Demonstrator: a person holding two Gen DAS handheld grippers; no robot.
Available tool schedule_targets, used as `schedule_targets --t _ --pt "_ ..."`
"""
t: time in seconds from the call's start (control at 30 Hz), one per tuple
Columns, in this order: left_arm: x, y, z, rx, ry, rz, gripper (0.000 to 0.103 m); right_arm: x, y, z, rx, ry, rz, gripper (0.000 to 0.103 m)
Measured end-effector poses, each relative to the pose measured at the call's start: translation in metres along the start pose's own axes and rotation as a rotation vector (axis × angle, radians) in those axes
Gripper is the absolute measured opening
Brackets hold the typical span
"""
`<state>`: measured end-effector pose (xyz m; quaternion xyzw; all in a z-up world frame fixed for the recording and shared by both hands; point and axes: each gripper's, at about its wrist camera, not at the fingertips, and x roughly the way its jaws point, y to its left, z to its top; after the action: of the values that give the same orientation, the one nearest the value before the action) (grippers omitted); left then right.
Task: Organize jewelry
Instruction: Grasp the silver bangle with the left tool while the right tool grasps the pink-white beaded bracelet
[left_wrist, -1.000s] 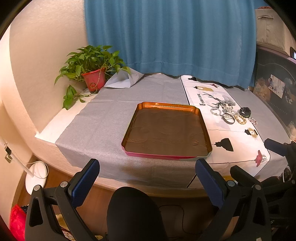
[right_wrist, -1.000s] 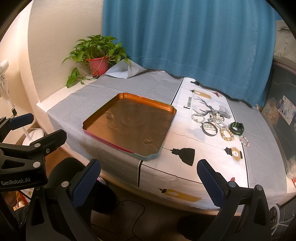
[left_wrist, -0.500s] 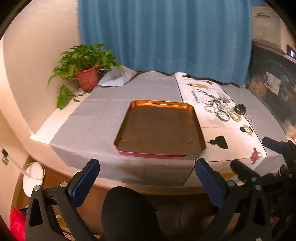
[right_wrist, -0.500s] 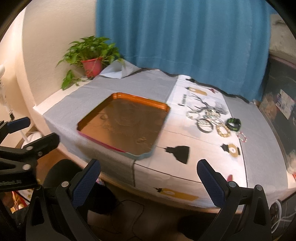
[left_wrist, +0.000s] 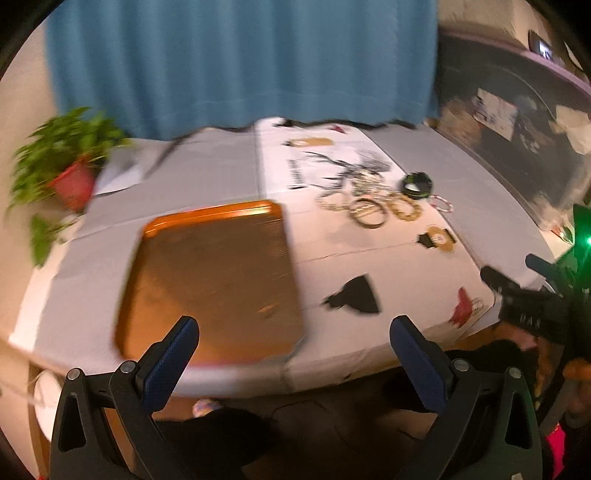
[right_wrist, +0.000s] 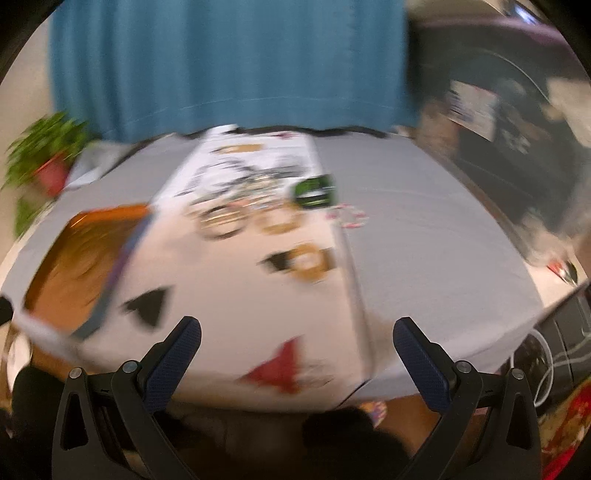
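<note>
An orange tray (left_wrist: 210, 273) lies empty on the grey cloth, left of a white printed runner (left_wrist: 369, 258). A cluster of bracelets and rings (left_wrist: 369, 206) sits on the runner, with a dark green-lined band (left_wrist: 416, 183) and a small pink-white beaded ring (left_wrist: 441, 202) at its right. My left gripper (left_wrist: 294, 334) hangs open before the table's front edge, nothing between its fingers. My right gripper (right_wrist: 297, 336) is open too, over the runner's near end; the blurred jewelry (right_wrist: 258, 214), green band (right_wrist: 314, 192) and tray (right_wrist: 85, 258) lie ahead of it.
A potted plant (left_wrist: 70, 173) in a red pot stands at the back left by a blue curtain (left_wrist: 240, 62). A dark cabinet (left_wrist: 517, 122) runs along the right side. The other gripper's black frame (left_wrist: 532, 299) shows at the right edge of the left wrist view.
Both cameras have swung right and closer to the table, leaving the views blurred. The jewelry now sits nearer the middle of each view. Both grippers have stayed open.
</note>
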<state>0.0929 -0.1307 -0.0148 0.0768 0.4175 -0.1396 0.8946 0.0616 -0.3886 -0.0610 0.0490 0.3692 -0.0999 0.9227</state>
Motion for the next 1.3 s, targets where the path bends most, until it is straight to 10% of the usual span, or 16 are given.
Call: schedule_targets --t 0.47,1.3 --pt "0.173 -0.064 0.101 -0.027 0.179 -0.034 0.103 0.161 -0.082 0.081 0.085 0.114 -0.026 0.103" --pt "0.247 -0.105 0.123 0.057 0.304 -0.051 0.102 0.211 -0.073 0.097 -0.022 0.151 0.03 0.103"
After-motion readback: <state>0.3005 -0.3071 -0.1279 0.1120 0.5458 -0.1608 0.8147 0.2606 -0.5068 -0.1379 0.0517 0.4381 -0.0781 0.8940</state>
